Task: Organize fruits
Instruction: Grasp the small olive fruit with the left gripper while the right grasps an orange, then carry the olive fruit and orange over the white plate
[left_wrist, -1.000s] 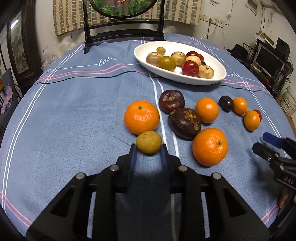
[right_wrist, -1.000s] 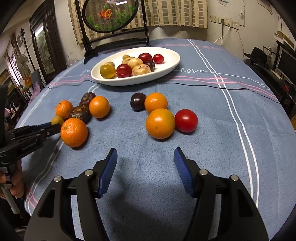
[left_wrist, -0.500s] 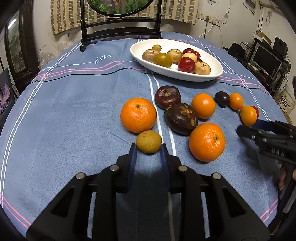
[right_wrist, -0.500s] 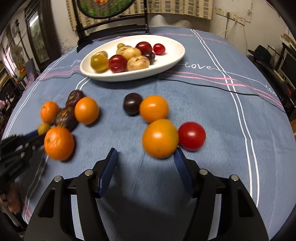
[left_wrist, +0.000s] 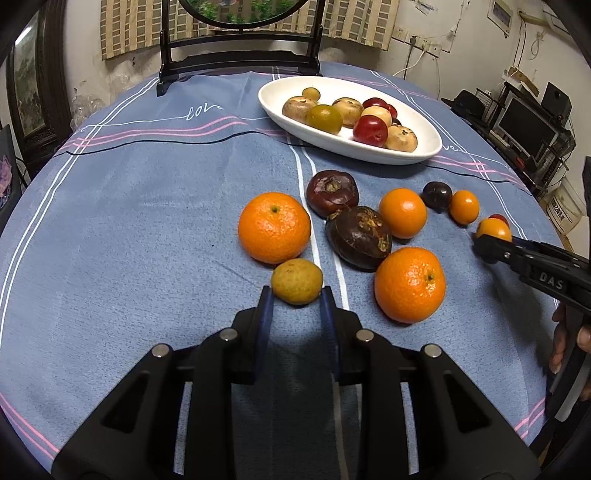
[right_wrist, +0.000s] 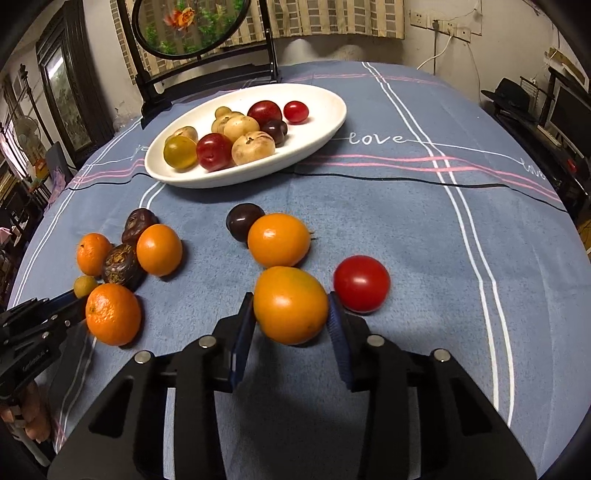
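Note:
A white oval plate (left_wrist: 428, 149) (right_wrist: 332, 122) at the far side of the table holds several small fruits. My left gripper (left_wrist: 296, 297) is shut on a small yellow-green fruit (left_wrist: 296, 280) that rests on the cloth. My right gripper (right_wrist: 291, 308) has closed around a large orange fruit (right_wrist: 290, 304); its pads touch both sides. A red tomato (right_wrist: 361, 283) lies just right of it. Oranges (left_wrist: 274, 226) (left_wrist: 409, 284) and two dark mangosteens (left_wrist: 358, 237) lie loose between the grippers. The right gripper also shows at the right edge of the left wrist view (left_wrist: 480, 247).
A blue striped tablecloth (left_wrist: 129, 221) covers the round table. A dark plum (right_wrist: 243, 222) and another orange (right_wrist: 279, 240) lie ahead of the right gripper. A black-framed round screen (right_wrist: 192, 26) stands behind the plate. Shelves with electronics stand to the right.
My right gripper has moved forward to the large orange fruit and narrowed its jaws onto it. My left gripper has stayed on the yellow-green fruit.

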